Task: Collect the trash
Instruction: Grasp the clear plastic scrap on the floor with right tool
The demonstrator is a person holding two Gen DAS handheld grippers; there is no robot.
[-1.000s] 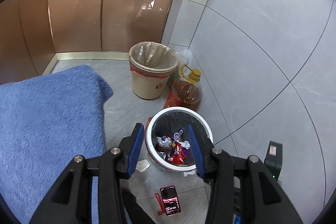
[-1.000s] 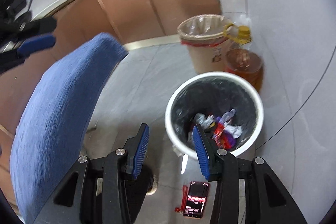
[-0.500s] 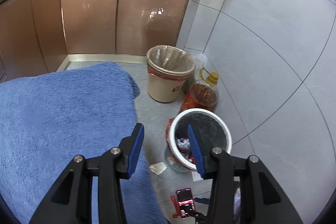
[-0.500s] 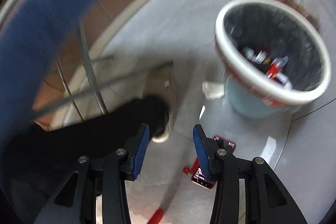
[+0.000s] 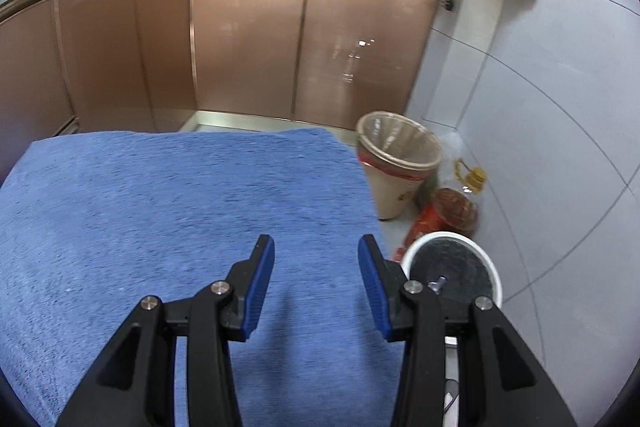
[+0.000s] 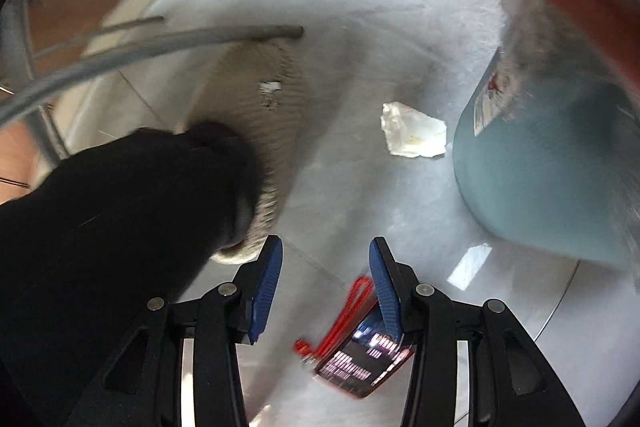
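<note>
**Partly done: some trash binned, one scrap left on the floor**

Already, some trash has been collected: crumpled wrappers can be seen at the bottom of the white-rimmed wastebasket (image 5: 452,269), which is found just right of the left tongs (image 5: 316,283). Those tongs are held spread over the blue towel (image 5: 160,227), and nothing is gripped between their pads.

One piece is judged to be outstanding. A crumpled white paper scrap (image 6: 414,131) lies on the grey floor (image 6: 360,27), ahead of the right tongs (image 6: 326,291) and a little to their right, just beside the wastebasket's blue-grey wall (image 6: 540,163). The right tongs are pointed down at the floor with their jaws apart and empty. A phone with a red strap (image 6: 360,363) lies under their right finger; it is not taken for trash. A slippered foot (image 6: 256,115) stands to their left.

The scrap has yet to be picked up and dropped in.
</note>
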